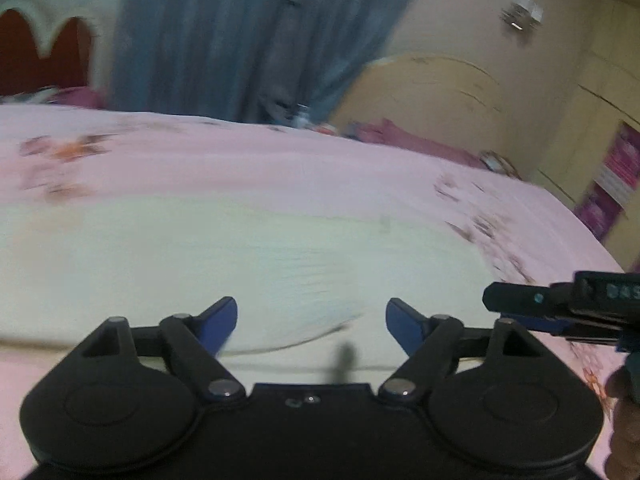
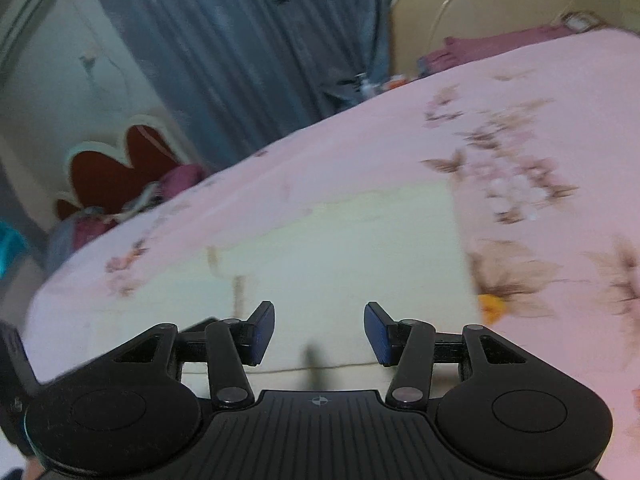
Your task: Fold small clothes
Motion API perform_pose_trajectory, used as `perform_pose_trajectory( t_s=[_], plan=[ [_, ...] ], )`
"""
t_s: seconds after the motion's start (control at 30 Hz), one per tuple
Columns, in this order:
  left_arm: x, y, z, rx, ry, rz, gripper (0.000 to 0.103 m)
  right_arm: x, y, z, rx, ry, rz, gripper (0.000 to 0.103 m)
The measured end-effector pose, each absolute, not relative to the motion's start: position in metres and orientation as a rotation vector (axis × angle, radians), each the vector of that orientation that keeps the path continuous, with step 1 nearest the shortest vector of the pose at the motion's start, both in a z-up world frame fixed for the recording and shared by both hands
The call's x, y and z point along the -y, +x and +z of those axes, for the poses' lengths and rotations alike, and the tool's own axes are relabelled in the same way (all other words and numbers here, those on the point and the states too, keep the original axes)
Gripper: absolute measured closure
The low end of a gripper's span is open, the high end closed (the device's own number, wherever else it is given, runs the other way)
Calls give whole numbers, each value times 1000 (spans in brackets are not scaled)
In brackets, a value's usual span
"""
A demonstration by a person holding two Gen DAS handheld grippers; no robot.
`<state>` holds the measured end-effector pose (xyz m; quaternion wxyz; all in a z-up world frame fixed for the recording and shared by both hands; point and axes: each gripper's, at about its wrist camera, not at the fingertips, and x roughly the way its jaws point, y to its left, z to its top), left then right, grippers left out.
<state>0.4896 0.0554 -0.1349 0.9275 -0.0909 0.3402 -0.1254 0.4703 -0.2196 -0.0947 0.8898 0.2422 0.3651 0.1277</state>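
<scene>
A pale cream garment (image 1: 248,264) lies flat on the pink flowered bedsheet (image 1: 280,160). My left gripper (image 1: 311,326) hovers over the garment's near edge with its blue pads wide apart and nothing between them. In the right wrist view the same cream garment (image 2: 340,248) spreads ahead as a folded rectangle on the bedsheet (image 2: 540,100). My right gripper (image 2: 319,332) is open above the garment's near hem, and its jaws are empty. The right gripper (image 1: 560,312) also juts in from the right edge of the left wrist view, pointing left.
Grey-blue curtains (image 1: 240,40) hang behind the bed. A rounded cream headboard (image 1: 432,100) and magenta pillows (image 1: 420,140) stand at the far right. A red scalloped panel (image 2: 116,168) and bundled clothes (image 2: 88,224) sit beyond the bed's left edge. A fingertip (image 1: 624,420) shows low right.
</scene>
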Motion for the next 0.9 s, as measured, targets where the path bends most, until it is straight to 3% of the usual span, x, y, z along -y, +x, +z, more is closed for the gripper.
perform_pose_trajectory(
  t_s=[0.03, 0.17, 0.43, 0.47, 0.6, 0.9],
  plan=[
    [-69, 482, -133, -697, -194, -222, 28, 214, 474, -96, -763, 513, 289, 54],
    [-132, 452, -139, -743, -246, -60, 54, 185, 491, -106, -795, 536, 363, 54],
    [-184, 453, -160, -793, -403, 6, 54, 142, 526, -129, -864, 523, 405, 55],
    [-184, 456, -161, -790, -411, 8, 54, 135, 529, -128, -867, 488, 401, 72],
    [-180, 465, -161, -782, -371, 19, 55, 116, 537, -127, -875, 397, 401, 99],
    [-165, 470, -159, -775, -236, -7, 64, 190, 513, -85, -666, 369, 214, 100]
  ],
)
